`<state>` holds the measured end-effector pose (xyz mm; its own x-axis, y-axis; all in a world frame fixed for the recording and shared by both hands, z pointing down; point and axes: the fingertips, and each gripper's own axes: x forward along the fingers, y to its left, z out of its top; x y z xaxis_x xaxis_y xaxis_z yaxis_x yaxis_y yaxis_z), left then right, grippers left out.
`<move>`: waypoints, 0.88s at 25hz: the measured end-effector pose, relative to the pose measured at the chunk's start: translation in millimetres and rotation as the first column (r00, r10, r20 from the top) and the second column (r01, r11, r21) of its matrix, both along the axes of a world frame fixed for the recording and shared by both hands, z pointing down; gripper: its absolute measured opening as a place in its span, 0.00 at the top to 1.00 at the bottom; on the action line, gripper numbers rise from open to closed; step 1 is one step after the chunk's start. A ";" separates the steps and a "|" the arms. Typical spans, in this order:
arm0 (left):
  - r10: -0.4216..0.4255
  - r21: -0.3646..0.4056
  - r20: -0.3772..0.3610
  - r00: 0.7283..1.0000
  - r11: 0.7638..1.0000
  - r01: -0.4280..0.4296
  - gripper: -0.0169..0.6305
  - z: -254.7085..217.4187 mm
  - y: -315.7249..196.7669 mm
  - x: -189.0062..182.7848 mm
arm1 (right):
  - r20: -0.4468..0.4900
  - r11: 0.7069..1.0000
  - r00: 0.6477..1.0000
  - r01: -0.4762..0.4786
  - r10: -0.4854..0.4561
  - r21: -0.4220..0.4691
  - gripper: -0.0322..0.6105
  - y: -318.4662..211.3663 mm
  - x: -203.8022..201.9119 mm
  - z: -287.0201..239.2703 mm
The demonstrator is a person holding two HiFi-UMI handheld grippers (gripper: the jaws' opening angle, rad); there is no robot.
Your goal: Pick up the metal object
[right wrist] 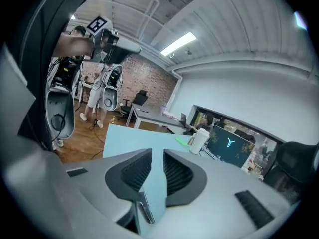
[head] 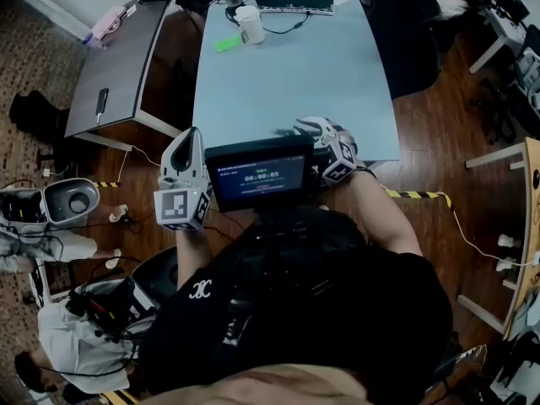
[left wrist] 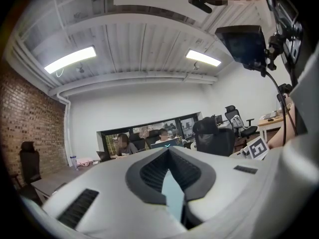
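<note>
At the near edge of the pale blue table (head: pixel 287 74), the right gripper (head: pixel 291 130) reaches in over the top. Its jaws are drawn in to a narrow slot and clenched on the metal object (right wrist: pixel 143 210), a thin silvery strip low in the slot against one pad. In its own view, the right gripper (right wrist: pixel 157 153) looks along the table toward the white cup (right wrist: pixel 198 139) at the far end. Beside the table's near left corner, the left gripper (head: pixel 192 135) is clenched on nothing, its tips touching (left wrist: pixel 169 149).
</note>
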<state>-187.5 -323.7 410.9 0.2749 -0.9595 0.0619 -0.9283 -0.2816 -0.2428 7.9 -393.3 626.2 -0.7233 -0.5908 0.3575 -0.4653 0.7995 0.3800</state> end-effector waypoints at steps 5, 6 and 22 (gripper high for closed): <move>0.003 0.005 0.016 1.000 1.000 -0.003 0.95 -1.2 1.4 -18.2 | -0.112 1.000 0.993 0.024 -0.026 -0.017 0.72 -11.8 -21.1 37.3; 0.003 0.006 0.014 1.000 1.000 -0.003 0.95 -0.8 2.3 -23.3 | -0.140 0.999 0.990 0.029 -0.032 -0.024 0.68 -13.3 -24.6 46.1; -0.014 -0.009 0.030 0.999 1.000 0.014 0.95 -2.3 15.8 -27.5 | -0.323 0.974 0.923 0.166 -0.209 -0.155 0.60 -0.5 -47.0 126.5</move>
